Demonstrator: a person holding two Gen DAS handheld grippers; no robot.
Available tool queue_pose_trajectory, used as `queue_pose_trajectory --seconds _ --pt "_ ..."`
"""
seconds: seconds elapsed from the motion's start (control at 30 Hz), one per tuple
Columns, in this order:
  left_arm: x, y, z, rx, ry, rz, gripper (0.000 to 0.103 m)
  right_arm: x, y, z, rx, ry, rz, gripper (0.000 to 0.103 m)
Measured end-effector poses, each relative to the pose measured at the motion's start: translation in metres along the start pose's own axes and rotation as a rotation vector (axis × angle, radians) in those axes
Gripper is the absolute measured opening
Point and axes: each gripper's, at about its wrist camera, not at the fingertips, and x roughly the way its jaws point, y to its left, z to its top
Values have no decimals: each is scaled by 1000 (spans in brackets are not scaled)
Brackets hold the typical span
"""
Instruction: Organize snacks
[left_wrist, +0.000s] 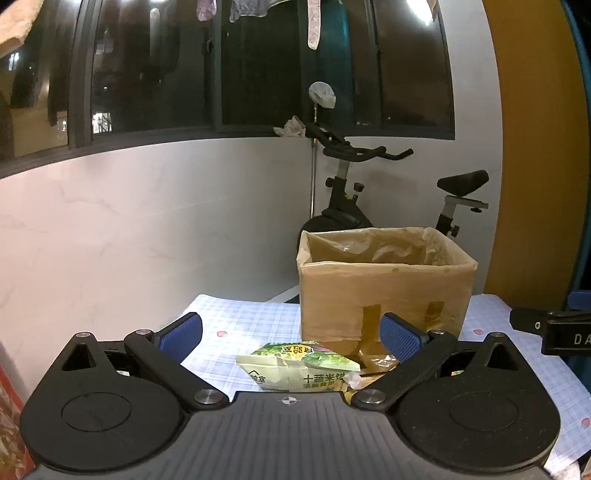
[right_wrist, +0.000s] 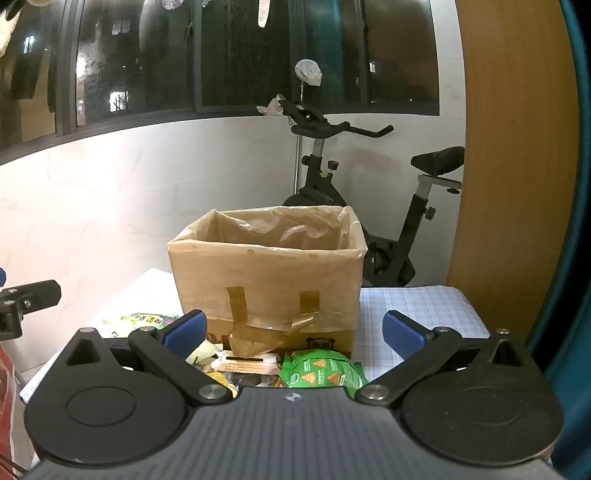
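Note:
A cardboard box (left_wrist: 384, 291) lined with a plastic bag stands open on the checked tablecloth (left_wrist: 236, 325). In the left wrist view a pale green snack packet (left_wrist: 295, 365) lies on the cloth in front of the box, between and below my open left gripper (left_wrist: 291, 336). In the right wrist view the same box (right_wrist: 266, 284) stands ahead. A bright green chip bag (right_wrist: 321, 373), a clear cracker pack (right_wrist: 247, 363) and other small snacks lie at its foot. My right gripper (right_wrist: 293, 330) is open and empty above them. The pale green packet (right_wrist: 144, 320) shows at the left.
An exercise bike (right_wrist: 373, 206) stands behind the table against a white wall below dark windows. A wooden panel (right_wrist: 517, 147) is at the right. The other gripper's body shows at the right edge of the left wrist view (left_wrist: 554, 332).

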Motion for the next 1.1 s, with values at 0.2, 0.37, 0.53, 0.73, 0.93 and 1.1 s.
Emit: queue_pose_trajectory --seconds 0.2,0.37,0.53,0.73,0.93,1.1 --pt "-2 -2 1 7 -5 -20 103 0 0 -1 -6 -14 -12 103" --pt "-3 3 -1 -25 -31 32 103 -4 -2 -3 1 -39 -5 103" --pt "-5 1 -1 -26 -41 29 103 -5 -1 -4 5 -51 -7 103" --pt "-5 1 -2 -28 -43 30 103 -10 -2 -4 11 -60 -6 103" --pt "-6 3 -1 -31 -39 27 103 -11 -3 -5 13 -62 -8 103" --pt "-8 5 -1 -35 -37 25 103 -11 -4 -5 15 -63 -9 103"
